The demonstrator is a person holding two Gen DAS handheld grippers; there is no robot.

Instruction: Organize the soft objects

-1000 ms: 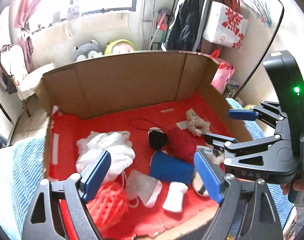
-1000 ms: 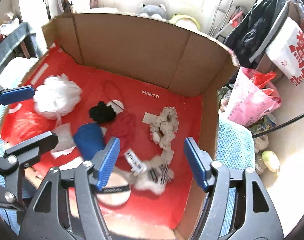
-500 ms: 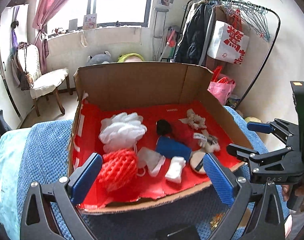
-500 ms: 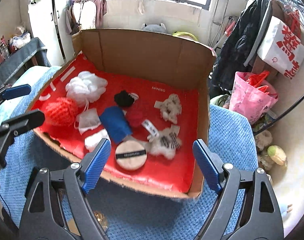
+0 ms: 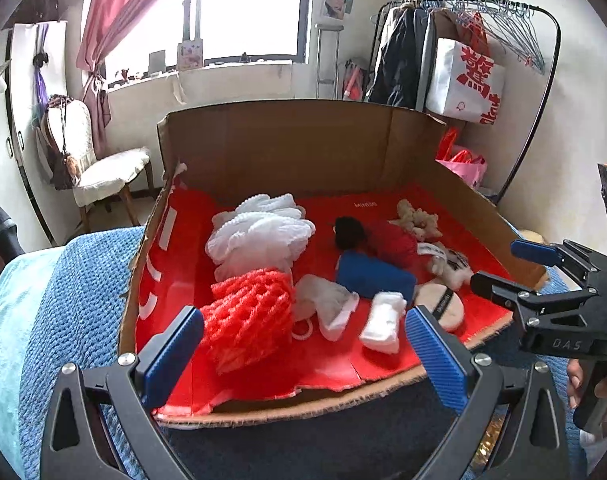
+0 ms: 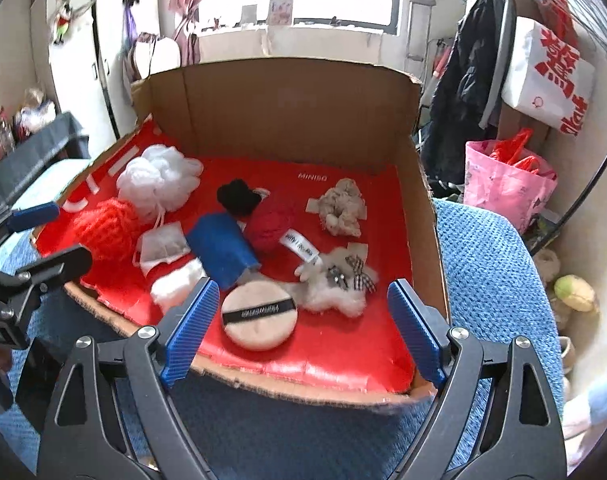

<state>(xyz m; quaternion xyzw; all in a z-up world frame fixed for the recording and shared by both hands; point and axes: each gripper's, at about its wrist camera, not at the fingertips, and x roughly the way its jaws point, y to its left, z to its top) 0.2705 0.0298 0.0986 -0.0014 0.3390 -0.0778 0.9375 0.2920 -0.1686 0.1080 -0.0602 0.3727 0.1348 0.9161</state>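
Red-lined cardboard box (image 6: 419, 208), open at the top with the near wall folded down, likely for easy reach from the front. Resting on blue knitted blanket (image 6: 487, 264).

Inside, all loose on the floor:
- white mesh pouf (image 5: 259, 232) and red mesh pouf (image 5: 247, 316) touching, at the left
- blue roll (image 6: 221, 246), black pompom (image 6: 237, 196), dark red yarn ball (image 6: 271, 224) clustered mid-box
- beige scrunchie (image 6: 341, 208) alone near the right rear
- round powder puff (image 6: 259, 316) and white fluffy toy (image 6: 335, 286) touching, at the front

Left gripper (image 5: 303, 354): wide apart, empty, hovering before the front edge, facing the red pouf.
Right gripper (image 6: 299, 332): apart, empty, framing the powder puff without touching it.

Probably lining up 2 first grabs; nothing sorted yet.
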